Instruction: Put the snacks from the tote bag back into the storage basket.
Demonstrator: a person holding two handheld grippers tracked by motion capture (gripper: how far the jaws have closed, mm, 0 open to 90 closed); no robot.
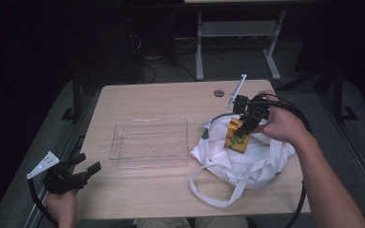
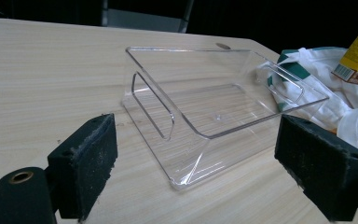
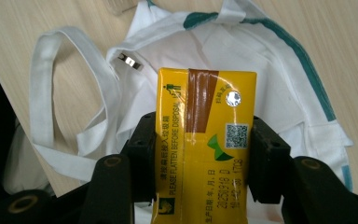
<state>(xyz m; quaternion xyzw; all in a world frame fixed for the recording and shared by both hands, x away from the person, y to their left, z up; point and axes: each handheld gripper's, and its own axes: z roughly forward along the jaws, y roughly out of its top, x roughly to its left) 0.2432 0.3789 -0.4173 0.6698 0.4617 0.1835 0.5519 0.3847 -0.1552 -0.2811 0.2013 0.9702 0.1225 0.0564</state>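
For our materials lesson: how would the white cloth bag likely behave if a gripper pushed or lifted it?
The white cloth bag lies crumpled with slack handle loops, so it would probably bunch up rather than slide. Lifted by one handle, it would likely sag and drape. It looks thin, so probably light.

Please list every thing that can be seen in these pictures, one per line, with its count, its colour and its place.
table: one, light wood, carries everything else.
clear box: one, transparent, left of the table's middle, nothing inside it.
cloth bag: one, white with green trim, right part of the table, straps lying toward the front edge.
drink carton: one, yellow with a brown stripe, held above the bag.
round cap: one, grey, in the table top near the far edge.
right gripper: one, black, shut on the carton over the bag.
left gripper: one, black, jaws apart, at the table's front left corner, pointing at the box.
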